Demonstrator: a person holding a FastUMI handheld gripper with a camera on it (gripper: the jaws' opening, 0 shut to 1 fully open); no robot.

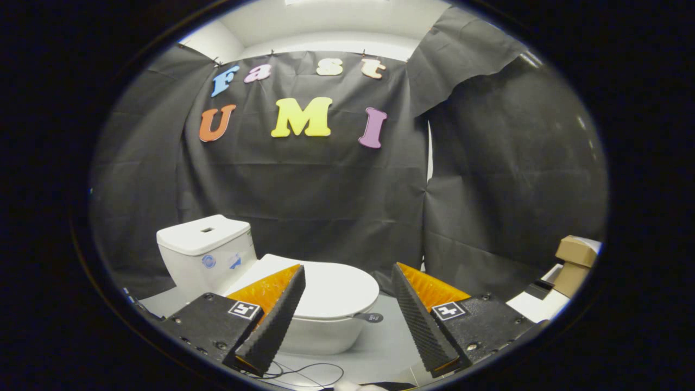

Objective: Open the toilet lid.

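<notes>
Toilet lid: white, lowered flat on bowl, just beyond left finger and partly hidden by it. Tank at far left behind lid; two small stickers on its front, one round and blue, print too small to read. Small dark tag at bowl's right edge, marking illegible. Gripper: fingers spread wide apart, nothing between them, no contact with lid. Square black-and-white marker on each finger base, left and right. Cardboard boxes at far right. Thin cable on grey floor near fingers.
</notes>
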